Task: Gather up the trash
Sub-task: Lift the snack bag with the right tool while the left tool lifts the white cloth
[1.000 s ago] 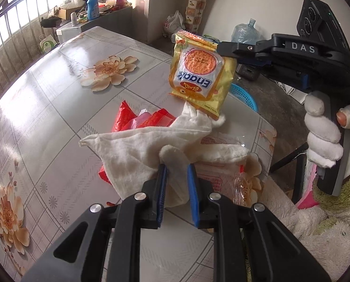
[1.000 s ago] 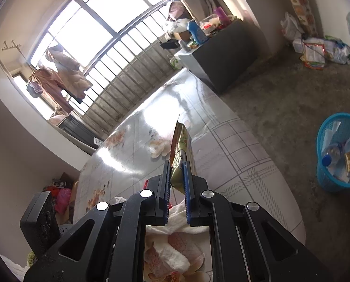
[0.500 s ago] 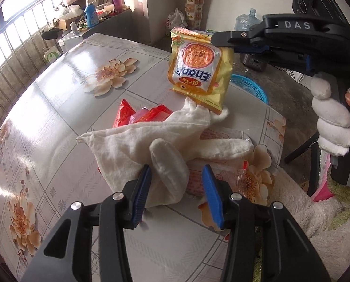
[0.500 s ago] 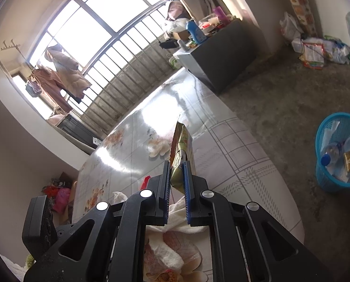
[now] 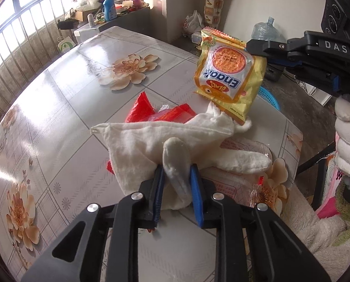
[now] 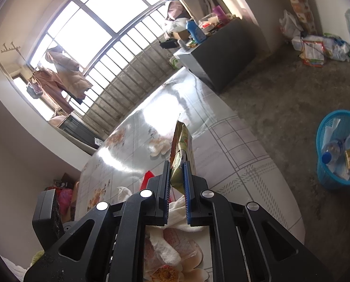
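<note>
While the left gripper [image 5: 176, 181] has just closed its jaws onto a fold of the white cloth [image 5: 165, 138] on the floral table [image 5: 64, 89], the right gripper [image 6: 176, 176] stays clamped on the yellow snack packet [image 5: 229, 75], held just above the cloth's far end. Red wrappers [image 5: 158, 112] lie under the cloth; a blue basket [image 6: 339, 150] stands on the floor well beyond it.

The desk [image 5: 64, 98] wears a glossy grey cloth of checked lines and big peach flowers, bright with window glare at its far end. Near its middle a white cloth glove [image 5: 165, 138] lies spread flat; red wrappers [image 5: 151, 112] lie half under the glove's far edge, and a clear printed wrapper [image 5: 245, 145] lies under its fingers, toward the desk's near corner. On the bare concrete floor [image 6: 280, 94] beyond that corner stands a blue basket [image 6: 339, 150] holding bottles and packets.
</note>
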Tool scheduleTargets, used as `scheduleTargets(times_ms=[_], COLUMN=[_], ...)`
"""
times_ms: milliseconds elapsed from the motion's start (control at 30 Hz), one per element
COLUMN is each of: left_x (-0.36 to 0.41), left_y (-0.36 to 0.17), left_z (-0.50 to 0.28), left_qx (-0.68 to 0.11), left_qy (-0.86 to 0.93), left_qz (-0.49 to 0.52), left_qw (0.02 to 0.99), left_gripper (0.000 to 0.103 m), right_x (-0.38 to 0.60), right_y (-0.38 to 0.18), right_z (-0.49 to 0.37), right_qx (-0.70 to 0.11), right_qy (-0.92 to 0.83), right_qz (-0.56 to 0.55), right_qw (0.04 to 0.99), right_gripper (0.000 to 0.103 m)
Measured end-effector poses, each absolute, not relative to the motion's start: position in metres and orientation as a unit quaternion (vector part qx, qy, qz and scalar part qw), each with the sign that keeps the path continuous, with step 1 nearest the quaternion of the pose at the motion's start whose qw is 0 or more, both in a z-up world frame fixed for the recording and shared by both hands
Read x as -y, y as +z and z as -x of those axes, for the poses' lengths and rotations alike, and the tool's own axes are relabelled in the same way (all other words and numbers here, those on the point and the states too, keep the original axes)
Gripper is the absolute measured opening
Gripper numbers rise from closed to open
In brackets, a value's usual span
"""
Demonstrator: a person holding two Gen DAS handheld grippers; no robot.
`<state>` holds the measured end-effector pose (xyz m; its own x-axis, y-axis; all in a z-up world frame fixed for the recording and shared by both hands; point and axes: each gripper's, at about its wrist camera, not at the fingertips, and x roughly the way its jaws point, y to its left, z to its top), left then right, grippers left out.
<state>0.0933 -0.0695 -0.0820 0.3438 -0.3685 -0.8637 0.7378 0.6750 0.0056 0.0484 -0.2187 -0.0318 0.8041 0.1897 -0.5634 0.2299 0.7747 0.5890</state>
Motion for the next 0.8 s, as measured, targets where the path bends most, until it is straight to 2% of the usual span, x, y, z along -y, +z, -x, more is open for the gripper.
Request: scheduleTargets(times_ms=[133,300,800], left_x=[0.067,0.069,0.064], left_y=[-0.076,-0.066,-0.023], left_z=[-0.093,-0.084,-0.077], left_qx=[-0.45,-0.429,-0.357], left_qy=[-0.347,-0.345,-0.336], left_qz=[-0.198,-0.207,-0.206], left_qw=[0.799,0.809,0.847], left_gripper=[0.01,0.006,0.004], right_x=[0.219,0.217,0.222], right_y=[-0.031,-0.029,-0.017], right_z=[-0.049,-0.049,-0.041], right_qx=[-0.314,-0.313,-0.29], right_qy=[-0.009,-0.009,0.003], right_qz=[-0.336,-0.335,-0.34], right_qw=[0.888,0.888,0.895], right_gripper=[0.009,0.009,0.009])
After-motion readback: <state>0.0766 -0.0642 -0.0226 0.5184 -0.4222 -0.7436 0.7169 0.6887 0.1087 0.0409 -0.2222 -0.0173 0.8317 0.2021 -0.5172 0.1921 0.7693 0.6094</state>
